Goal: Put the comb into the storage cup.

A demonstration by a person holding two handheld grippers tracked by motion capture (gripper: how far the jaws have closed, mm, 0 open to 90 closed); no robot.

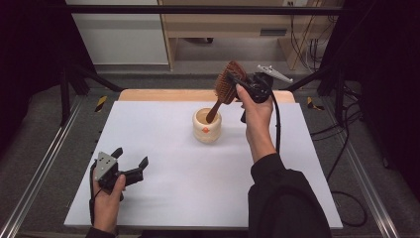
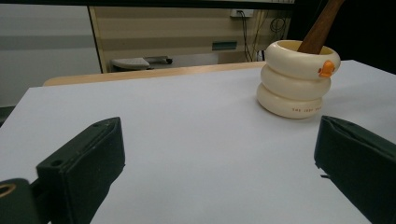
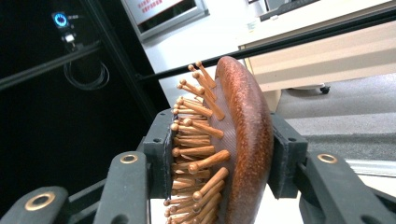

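Right hand-held gripper (image 1: 236, 83) clamping hairbrush (image 1: 226, 85), handle in cup (image 1: 207, 126)

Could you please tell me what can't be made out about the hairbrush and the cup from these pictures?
- Hairbrush handle tip: hidden inside the cup in the high view and the left gripper view.
- Brush head: cut off by the top edge in the left gripper view.
- Small print on the cup's bottom ring: too small to read.
- Cup's inside: hidden by its wall.
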